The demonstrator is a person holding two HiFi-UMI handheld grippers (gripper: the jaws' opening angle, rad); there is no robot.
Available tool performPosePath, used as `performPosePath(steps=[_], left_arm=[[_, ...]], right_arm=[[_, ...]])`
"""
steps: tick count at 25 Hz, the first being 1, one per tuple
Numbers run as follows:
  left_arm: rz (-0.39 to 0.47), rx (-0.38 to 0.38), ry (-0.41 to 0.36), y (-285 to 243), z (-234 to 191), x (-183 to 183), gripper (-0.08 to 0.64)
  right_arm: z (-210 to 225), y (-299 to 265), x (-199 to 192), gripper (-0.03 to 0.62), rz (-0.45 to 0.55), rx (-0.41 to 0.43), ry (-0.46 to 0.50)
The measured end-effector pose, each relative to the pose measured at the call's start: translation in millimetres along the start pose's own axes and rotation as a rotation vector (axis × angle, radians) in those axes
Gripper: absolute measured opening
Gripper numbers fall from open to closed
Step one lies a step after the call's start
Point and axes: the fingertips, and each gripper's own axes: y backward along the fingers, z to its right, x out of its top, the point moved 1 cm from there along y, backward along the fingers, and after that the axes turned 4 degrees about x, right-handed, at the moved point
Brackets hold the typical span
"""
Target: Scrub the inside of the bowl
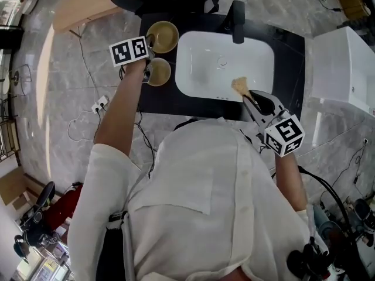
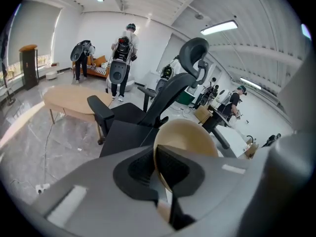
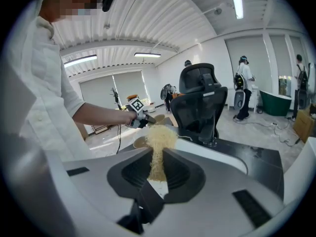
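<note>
- A black countertop (image 1: 293,57) is carrying a white sink (image 1: 199,81) at its middle, with a black office chair (image 2: 163,98) standing beyond its far edge.
- The left gripper (image 2: 159,181) is clamping the rim of a tan bowl (image 2: 190,137), its inside smooth and matte, above the countertop's left end.
- A second bowl (image 1: 158,72) is sitting near the front-left corner.
- The right gripper (image 3: 157,174) is pinching a straw-coloured scrubber (image 3: 159,142) over the sink's near rim, well apart from the held bowl.
</note>
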Motion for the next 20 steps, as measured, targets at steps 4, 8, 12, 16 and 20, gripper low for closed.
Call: performPosePath(steps=[4,8,12,16,20], left_arm=[[-0.001,0.004,-0.070,28,60,-14,0.011],[-0.020,-0.026,-0.110,44,120,-45,0.011],[-0.059,-0.015,-0.199,46,172,-77,0.011],[-0.090,0.018,-0.307,45,211,-102,0.012],[-0.112,0.034,-0.386,44,249,-121,0.011]], right_arm=[[15,11,15,0.052,0.016,0.047,0.062],[20,14,20,0.051,0.021,0.118,0.104],[23,16,20,0.051,-0.008,0.187,0.141],[24,13,13,0.052,-0.058,0.244,0.212],[24,11,0,0.051,-0.128,0.277,0.292]])
